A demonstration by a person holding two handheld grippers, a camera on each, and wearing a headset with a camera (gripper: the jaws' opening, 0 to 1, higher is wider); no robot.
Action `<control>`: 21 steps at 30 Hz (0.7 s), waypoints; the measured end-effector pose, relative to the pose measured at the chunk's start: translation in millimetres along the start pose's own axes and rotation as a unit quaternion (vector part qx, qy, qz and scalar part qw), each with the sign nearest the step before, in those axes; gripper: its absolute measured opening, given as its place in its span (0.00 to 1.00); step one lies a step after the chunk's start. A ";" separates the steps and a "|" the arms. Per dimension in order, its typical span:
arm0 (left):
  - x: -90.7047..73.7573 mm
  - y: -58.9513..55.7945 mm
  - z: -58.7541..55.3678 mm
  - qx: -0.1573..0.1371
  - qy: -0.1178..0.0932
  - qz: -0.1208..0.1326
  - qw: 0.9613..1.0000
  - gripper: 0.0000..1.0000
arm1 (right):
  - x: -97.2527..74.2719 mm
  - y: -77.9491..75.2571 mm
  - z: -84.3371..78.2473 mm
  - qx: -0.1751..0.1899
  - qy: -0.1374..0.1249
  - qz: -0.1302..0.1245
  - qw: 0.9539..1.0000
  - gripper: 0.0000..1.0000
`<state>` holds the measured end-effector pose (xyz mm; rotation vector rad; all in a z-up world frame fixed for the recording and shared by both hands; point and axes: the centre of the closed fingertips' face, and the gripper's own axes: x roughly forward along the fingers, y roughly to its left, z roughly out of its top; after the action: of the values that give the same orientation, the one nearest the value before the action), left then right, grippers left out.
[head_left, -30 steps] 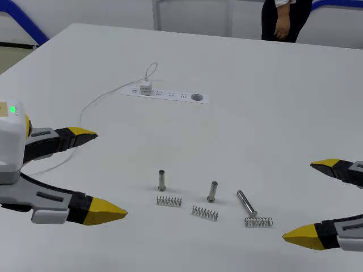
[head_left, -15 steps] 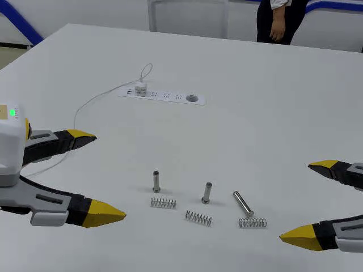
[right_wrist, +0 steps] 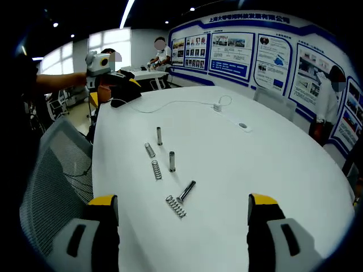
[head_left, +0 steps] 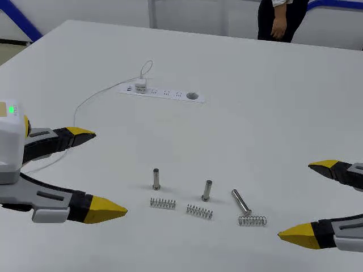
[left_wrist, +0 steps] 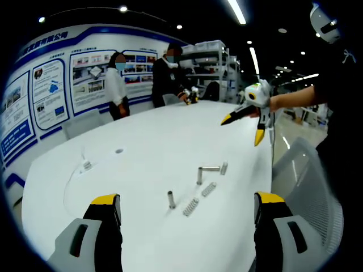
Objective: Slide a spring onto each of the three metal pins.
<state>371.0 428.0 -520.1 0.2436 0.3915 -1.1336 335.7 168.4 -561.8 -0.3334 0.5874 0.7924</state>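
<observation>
No spring is on a pin yet, so the task is judged to be at its very start. Both grippers are held over the table [head_left: 255,113] with nothing in them. The fingers of the left gripper [head_left: 95,171] are spread wide, and so are those of the right gripper [head_left: 309,198].

The pins and springs are set in a row near the table's near edge, between the two grippers. The left pin [head_left: 156,178] and the middle pin [head_left: 207,190] are stood upright. The right pin [head_left: 241,202] is laid on its side. One spring is laid just in front of each pin: the left spring [head_left: 163,203], the middle spring [head_left: 199,212] and the right spring [head_left: 252,220]. It cannot be told if the right spring touches its pin.

Next, one spring has to be pinched, lifted, lined up over a pin's top and slid down. The right pin will likely have to be stood up or held first.

Bare table is seen all around the row, so there is plenty of room for both grippers. The power strip [head_left: 161,92] and its cable [head_left: 96,99] are well apart, toward the far edge. The near edge is close, so a bumped spring could be rolled off.
</observation>
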 end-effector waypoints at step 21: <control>4.9 -3.2 -11.9 -0.022 0.005 -0.009 1.000 0.97 | 16.2 -3.3 -1.7 -0.001 0.018 0.003 1.000 0.92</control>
<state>367.8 427.2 -533.0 0.2067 0.4280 -1.1407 346.6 174.6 -572.7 -0.3490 0.6224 0.7938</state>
